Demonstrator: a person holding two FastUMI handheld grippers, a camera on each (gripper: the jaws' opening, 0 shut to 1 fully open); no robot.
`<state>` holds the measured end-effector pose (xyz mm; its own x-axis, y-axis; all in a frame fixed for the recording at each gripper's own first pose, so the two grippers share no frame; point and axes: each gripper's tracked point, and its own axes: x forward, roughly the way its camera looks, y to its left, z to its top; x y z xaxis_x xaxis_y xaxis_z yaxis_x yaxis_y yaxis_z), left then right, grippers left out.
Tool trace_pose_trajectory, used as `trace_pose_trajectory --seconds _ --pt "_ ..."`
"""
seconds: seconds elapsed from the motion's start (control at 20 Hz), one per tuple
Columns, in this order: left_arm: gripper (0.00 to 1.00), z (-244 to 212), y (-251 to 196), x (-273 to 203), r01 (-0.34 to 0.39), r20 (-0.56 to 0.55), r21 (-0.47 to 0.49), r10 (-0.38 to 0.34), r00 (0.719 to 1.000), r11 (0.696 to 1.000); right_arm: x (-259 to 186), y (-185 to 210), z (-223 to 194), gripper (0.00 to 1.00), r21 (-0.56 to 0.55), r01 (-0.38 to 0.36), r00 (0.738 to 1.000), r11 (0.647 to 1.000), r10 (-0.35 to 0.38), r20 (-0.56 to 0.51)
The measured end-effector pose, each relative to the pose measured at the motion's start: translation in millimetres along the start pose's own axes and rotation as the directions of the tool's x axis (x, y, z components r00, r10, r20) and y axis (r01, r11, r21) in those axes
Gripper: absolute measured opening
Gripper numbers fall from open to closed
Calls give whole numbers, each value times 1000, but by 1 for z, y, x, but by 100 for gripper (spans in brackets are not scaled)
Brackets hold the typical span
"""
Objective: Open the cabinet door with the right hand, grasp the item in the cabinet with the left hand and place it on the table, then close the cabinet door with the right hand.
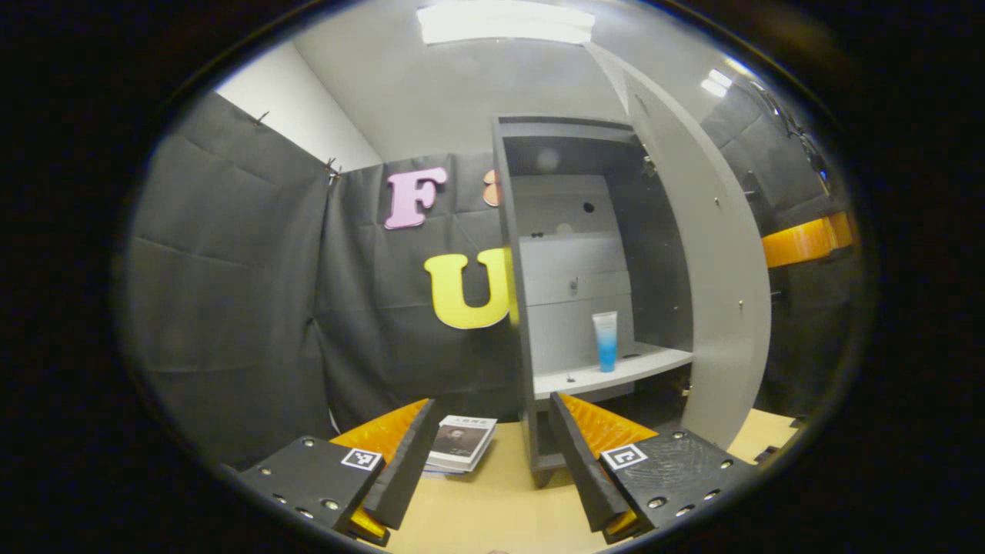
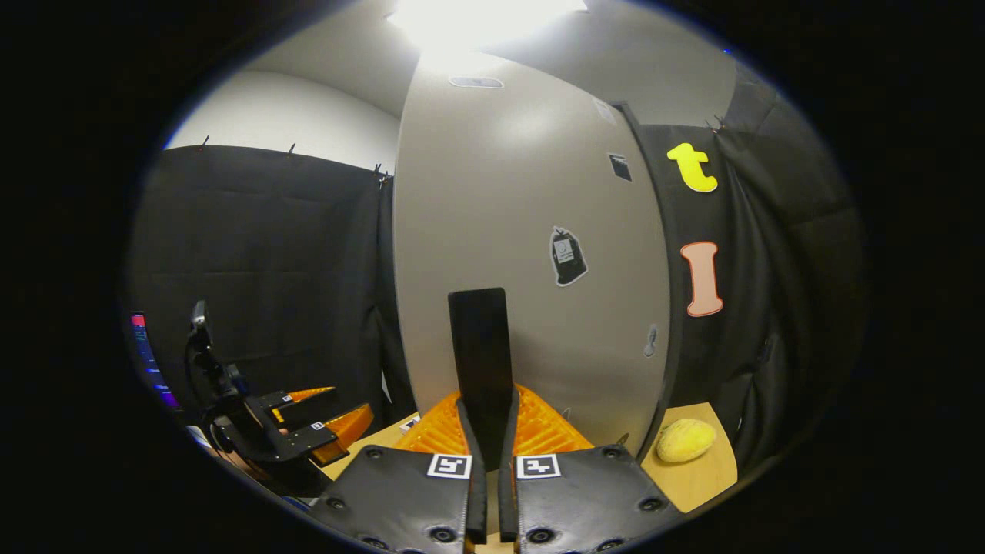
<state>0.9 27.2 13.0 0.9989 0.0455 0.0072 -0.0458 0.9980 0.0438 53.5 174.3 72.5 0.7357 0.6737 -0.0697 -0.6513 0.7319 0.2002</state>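
Inside the cabinet (image 1: 539, 269) a tube (image 1: 606, 340) stands (label unreadable); left gripper (image 1: 492, 431) spread, right gripper (image 2: 486, 431) grasping the door handle (image 2: 481, 354).

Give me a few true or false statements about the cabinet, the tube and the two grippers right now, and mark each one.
1. The cabinet door is open. True.
2. The tube lies flat on the table. False: it stands upright on a cabinet shelf.
3. The left gripper holds the tube. False: its jaws are open, short of the cabinet.
4. The right gripper is shut on the door handle. True.
5. A booklet lies on the table. True.
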Motion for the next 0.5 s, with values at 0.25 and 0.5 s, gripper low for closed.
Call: trace_pose_trajectory --seconds 0.25,0.5 --pt "87 7 -74 14 72 -7 -12 -72 997 997 -29 -22 2 7 -14 10 1000 1000 -10 28" --pt "87 13 -124 22 100 -18 -8 -100 995 995 -48 -36 5 9 -51 45 998 998 -42 46"
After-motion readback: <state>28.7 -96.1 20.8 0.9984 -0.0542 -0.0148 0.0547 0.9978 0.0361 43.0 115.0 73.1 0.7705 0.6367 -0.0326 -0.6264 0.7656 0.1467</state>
